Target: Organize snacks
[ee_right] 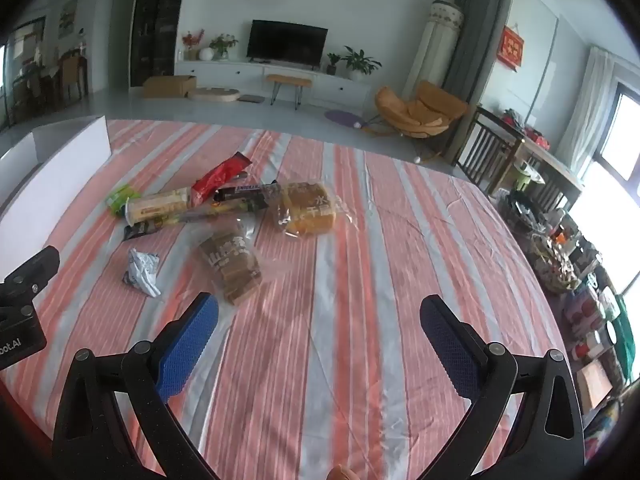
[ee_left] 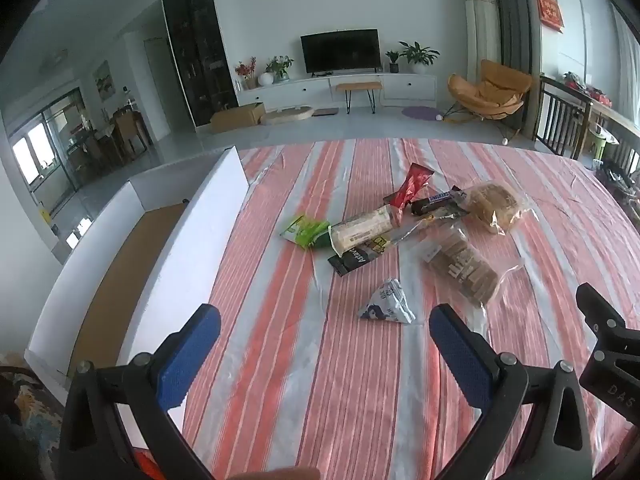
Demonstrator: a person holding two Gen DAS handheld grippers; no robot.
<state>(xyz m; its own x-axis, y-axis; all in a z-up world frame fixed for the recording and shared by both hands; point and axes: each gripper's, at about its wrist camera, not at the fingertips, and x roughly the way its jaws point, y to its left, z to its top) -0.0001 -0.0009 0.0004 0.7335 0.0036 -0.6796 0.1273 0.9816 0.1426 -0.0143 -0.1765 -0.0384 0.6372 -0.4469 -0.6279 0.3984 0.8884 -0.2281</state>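
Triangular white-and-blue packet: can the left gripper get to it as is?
Probably yes. The left gripper is open and the triangular packet lies alone on the striped cloth just ahead, nothing between.

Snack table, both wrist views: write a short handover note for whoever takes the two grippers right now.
Left gripper: open, empty, above the striped cloth.
Right gripper: open, empty, over bare cloth.
Snacks: all loose in a heap mid-table: red packet, chocolate bar, green packet, two bread bags; triangular pouch nearest the left gripper.
White box: at the table's left edge; no snacks visible inside.
Done: nothing.
Left: everything.
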